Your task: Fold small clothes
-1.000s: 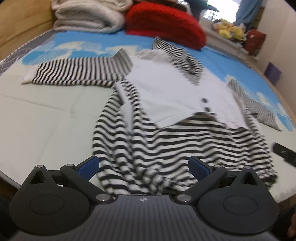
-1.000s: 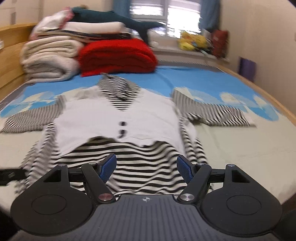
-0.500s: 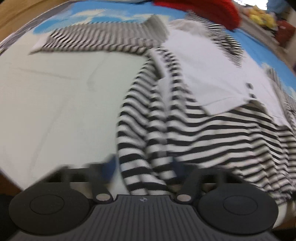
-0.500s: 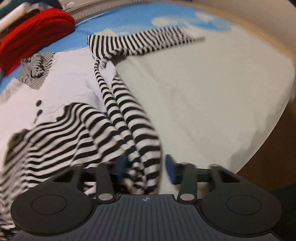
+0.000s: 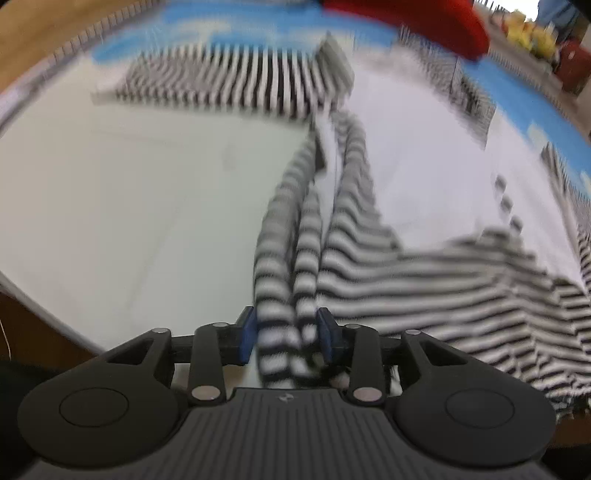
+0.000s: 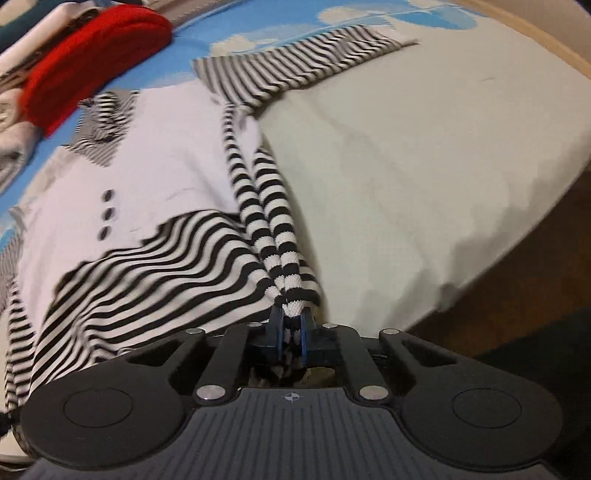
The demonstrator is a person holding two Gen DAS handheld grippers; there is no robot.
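**Both grippers take the hem of a striped top on the bed**

Left wrist view: The left gripper (image 5: 286,334) points down at the near hem of a black-and-white striped top (image 5: 424,273) spread flat on a bed (image 5: 129,206) with a pale sheet. Bunched folds of the top's side edge run up from between the blue fingers (image 5: 246,334), which stand a moderate way apart and are opening slightly, with the cloth filling the gap and touching both pads. The picture is blurred by motion. The top's white vest-like front panel (image 5: 436,173) lies beyond the gripper, and one striped sleeve (image 5: 236,88) stretches out sideways at the far side of the top. A red blanket (image 5: 424,18) sits past the top's collar, at the head of the bed.

Right wrist view: The right gripper (image 6: 291,334) has the opposite corner of the same hem. Its fingers (image 6: 277,328) are nearly together and closing, pinching a narrow gathered ridge of striped fabric (image 6: 273,214) that rises from the pads toward the armpit. The white front panel (image 6: 159,155) with three dark buttons (image 6: 107,212) lies beside this ridge, and the other sleeve (image 6: 295,74) extends across the sheet beyond it. The red blanket (image 6: 92,59) and a stack of folded bedding (image 6: 14,122) lie past the collar. The bed's edge drops to a wooden floor (image 6: 524,280) on the side of the top nearest this gripper.
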